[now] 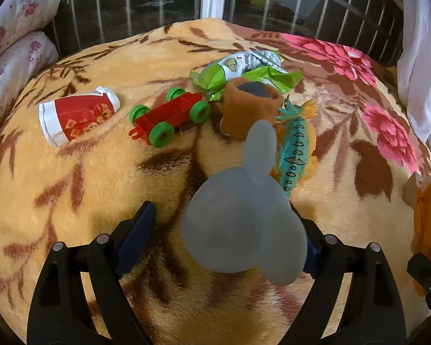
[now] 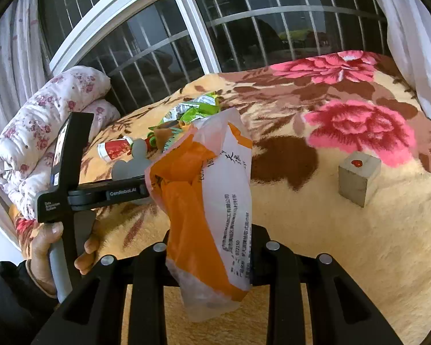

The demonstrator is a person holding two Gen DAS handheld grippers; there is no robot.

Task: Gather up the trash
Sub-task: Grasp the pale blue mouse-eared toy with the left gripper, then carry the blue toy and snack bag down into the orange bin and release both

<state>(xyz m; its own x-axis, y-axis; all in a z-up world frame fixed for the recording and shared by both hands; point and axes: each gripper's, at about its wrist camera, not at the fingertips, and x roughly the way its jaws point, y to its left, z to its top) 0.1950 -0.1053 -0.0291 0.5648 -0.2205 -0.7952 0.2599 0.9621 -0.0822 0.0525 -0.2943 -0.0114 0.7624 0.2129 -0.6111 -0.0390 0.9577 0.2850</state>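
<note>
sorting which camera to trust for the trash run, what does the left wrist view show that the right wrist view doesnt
Only the left wrist view: the open left gripper from behind and the whole red toy cart with green wheels. Only the right wrist view: the right gripper shut on an orange and white plastic bag, a grey cube, and a hand holding the left gripper's handle. Both: the floral blanket, crushed red and white paper cup and green snack wrapper.

1. The near end of the lizard toy is hidden behind a blurred grey three-lobed piece.
2. The right claw's fingertips are covered by the orange-and-white plastic bag.
3. The bag's small print cannot be read.
4. The green snack wrapper is partly blocked by the brown plush pot.
</note>
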